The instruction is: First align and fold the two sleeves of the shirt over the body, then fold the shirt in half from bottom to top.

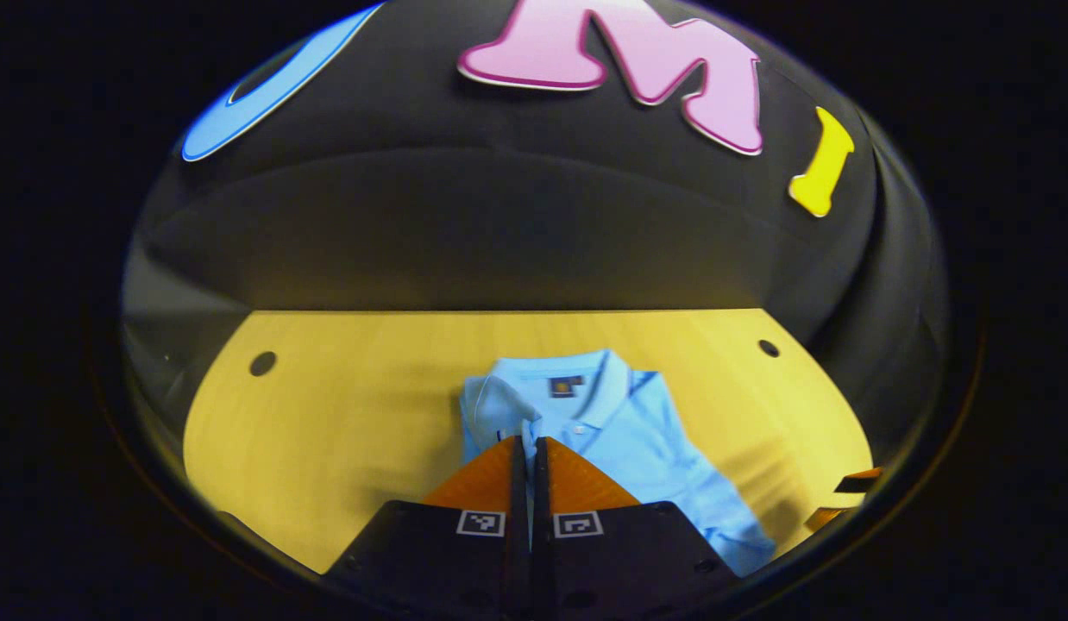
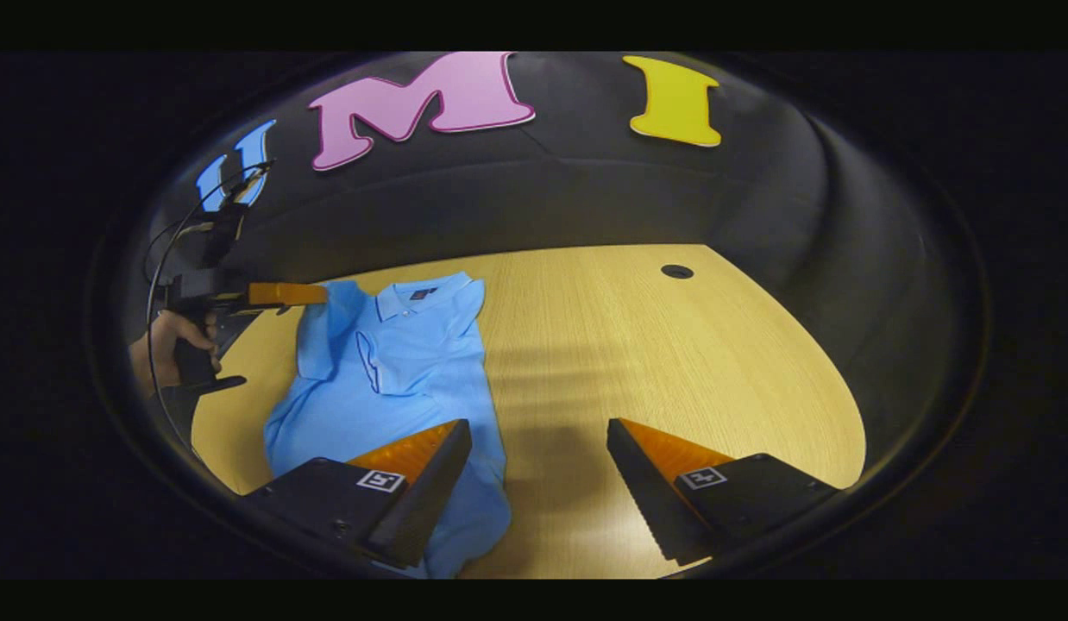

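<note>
Recording booth: black cloth wall, wooden table

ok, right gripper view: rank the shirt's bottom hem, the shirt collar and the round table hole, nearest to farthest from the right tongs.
1. Shirt's bottom hem: beside the left finger of the right tongs.
2. Shirt collar: up left, at the shirt's far end.
3. Table hole: up right, near the table's far edge; only a little beyond the collar.

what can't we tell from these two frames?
- Left gripper view: whether the left gripper, fingers together, pinches any shirt cloth; its own fingers hide the contact.
- Left gripper view: the shirt's near part, covered by the gripper body.
- Right gripper view: the shirt's hem, behind a finger of the open right gripper and cut by the edge.
</note>
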`<state>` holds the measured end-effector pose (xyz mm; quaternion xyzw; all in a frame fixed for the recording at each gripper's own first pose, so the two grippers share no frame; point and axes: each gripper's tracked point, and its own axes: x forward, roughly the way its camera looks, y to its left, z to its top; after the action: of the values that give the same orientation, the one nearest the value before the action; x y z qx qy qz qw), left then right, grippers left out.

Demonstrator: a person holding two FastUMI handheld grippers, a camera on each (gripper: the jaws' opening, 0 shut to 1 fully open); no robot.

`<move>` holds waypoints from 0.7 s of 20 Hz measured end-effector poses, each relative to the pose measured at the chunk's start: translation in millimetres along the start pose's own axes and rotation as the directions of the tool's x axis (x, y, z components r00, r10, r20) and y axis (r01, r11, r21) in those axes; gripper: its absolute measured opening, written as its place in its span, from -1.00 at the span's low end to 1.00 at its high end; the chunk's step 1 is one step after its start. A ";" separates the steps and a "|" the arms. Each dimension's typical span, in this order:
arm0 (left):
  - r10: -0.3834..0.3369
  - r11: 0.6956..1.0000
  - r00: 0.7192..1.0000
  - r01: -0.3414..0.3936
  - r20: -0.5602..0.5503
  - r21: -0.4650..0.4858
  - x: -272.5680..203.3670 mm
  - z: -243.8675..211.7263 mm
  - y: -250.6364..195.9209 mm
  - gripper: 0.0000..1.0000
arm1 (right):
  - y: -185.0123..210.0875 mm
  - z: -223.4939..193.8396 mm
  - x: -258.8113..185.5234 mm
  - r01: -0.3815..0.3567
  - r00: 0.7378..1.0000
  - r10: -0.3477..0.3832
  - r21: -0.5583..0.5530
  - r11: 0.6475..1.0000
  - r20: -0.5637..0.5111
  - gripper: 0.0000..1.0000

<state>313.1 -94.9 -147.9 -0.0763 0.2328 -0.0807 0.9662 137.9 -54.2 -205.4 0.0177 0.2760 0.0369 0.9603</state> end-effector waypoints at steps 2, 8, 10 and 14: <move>-0.039 0.999 0.999 0.039 -0.009 -0.024 2.8 -6.3 -28.3 -0.87 | -3.5 -3.6 -12.7 -0.001 1.000 0.001 -0.015 1.000 0.008 0.97; -0.152 0.988 0.988 0.152 -0.002 -0.033 -20.8 -23.4 -75.2 0.14 | -1.5 -23.4 -41.4 0.002 1.000 -0.002 0.001 1.000 0.025 0.97; -0.155 0.988 0.988 0.155 -0.002 -0.002 -46.0 -37.1 -72.9 0.66 | 6.9 -33.8 -51.8 -0.005 1.000 0.005 0.010 1.000 0.024 0.97; -0.103 0.990 0.995 0.101 0.017 0.097 -112.1 -71.5 -46.6 0.96 | 28.4 -61.1 -75.3 -0.030 1.000 0.030 0.028 0.999 -0.002 0.97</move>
<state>176.0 -126.7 -153.2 -0.0425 0.2140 -0.1404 0.9658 40.0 -31.2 -215.8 0.0352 0.2775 0.0472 0.9589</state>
